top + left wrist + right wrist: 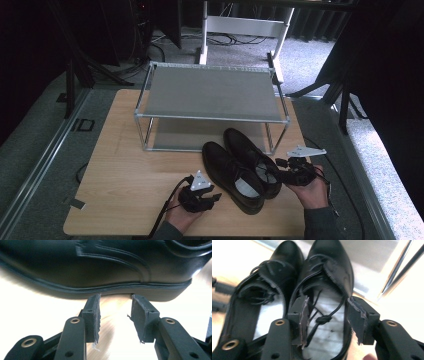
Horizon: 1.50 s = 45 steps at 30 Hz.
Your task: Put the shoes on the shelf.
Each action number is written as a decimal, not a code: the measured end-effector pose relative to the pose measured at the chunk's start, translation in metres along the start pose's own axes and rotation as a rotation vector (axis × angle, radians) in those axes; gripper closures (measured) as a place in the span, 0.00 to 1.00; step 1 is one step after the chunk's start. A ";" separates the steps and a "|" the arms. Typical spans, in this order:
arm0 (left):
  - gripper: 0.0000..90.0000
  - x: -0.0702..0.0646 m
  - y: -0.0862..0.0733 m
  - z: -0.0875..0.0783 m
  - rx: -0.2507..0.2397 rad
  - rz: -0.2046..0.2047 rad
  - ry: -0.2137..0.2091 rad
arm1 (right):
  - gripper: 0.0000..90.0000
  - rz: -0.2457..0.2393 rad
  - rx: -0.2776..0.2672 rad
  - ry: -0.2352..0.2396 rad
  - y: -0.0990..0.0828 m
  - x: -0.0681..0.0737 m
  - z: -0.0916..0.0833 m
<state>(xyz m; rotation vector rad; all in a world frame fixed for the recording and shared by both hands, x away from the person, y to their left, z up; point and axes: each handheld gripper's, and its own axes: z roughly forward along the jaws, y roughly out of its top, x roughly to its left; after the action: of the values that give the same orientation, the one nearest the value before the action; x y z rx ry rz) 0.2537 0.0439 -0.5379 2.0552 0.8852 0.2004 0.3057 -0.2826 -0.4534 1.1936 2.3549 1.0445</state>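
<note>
Shoes wait side by side on the surface, just in front of the two-tier rack.
I hold my left gripper parted and empty beside the near shoe's sole, and my right gripper part-open over the far shoe's heel, holding nothing. To lift cleanly, I judge each should take a firm heel rim, clear of the loose laces.
</note>
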 end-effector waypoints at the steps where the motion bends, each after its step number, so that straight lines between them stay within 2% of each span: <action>1: 0.65 0.002 0.000 -0.002 -0.003 -0.005 0.007 | 0.53 0.000 0.006 0.002 -0.001 0.003 -0.001; 6: 0.64 0.011 -0.001 -0.011 -0.016 -0.027 0.035 | 0.53 -0.023 0.033 0.007 -0.004 0.012 -0.001; 13: 0.64 0.018 -0.003 -0.018 -0.036 -0.056 0.065 | 0.54 -0.017 0.081 0.025 -0.010 0.019 0.003; 17: 0.64 0.015 -0.003 -0.018 -0.031 -0.048 0.062 | 0.54 -0.013 0.092 0.050 -0.011 0.024 0.003; 19: 0.64 0.014 -0.002 -0.017 -0.029 -0.042 0.063 | 0.53 -0.010 0.091 0.044 -0.011 0.026 0.003; 21: 0.64 0.012 -0.002 -0.016 -0.027 -0.034 0.061 | 0.49 -0.001 0.093 0.046 -0.011 0.026 0.002; 24: 0.64 0.011 -0.001 -0.015 -0.025 -0.030 0.061 | 0.48 0.010 0.090 0.074 -0.008 0.027 0.001; 26: 0.64 0.010 -0.001 -0.015 -0.026 -0.030 0.061 | 0.47 0.005 0.098 0.074 -0.008 0.028 0.002; 30: 0.64 0.010 -0.001 -0.015 -0.019 -0.027 0.062 | 0.45 -0.016 0.180 0.048 -0.008 0.034 0.010; 38: 0.64 0.008 -0.001 -0.014 -0.018 -0.022 0.059 | 0.44 0.002 0.224 0.053 -0.007 0.034 0.014; 45: 0.64 0.007 -0.001 -0.012 -0.014 -0.015 0.057 | 0.42 -0.005 0.280 0.056 -0.004 0.037 0.021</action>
<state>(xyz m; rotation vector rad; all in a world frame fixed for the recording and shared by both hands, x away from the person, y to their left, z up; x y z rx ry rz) 0.2530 0.0568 -0.5319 2.0378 0.9304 0.2573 0.2927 -0.2453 -0.4681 1.2650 2.6116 0.7737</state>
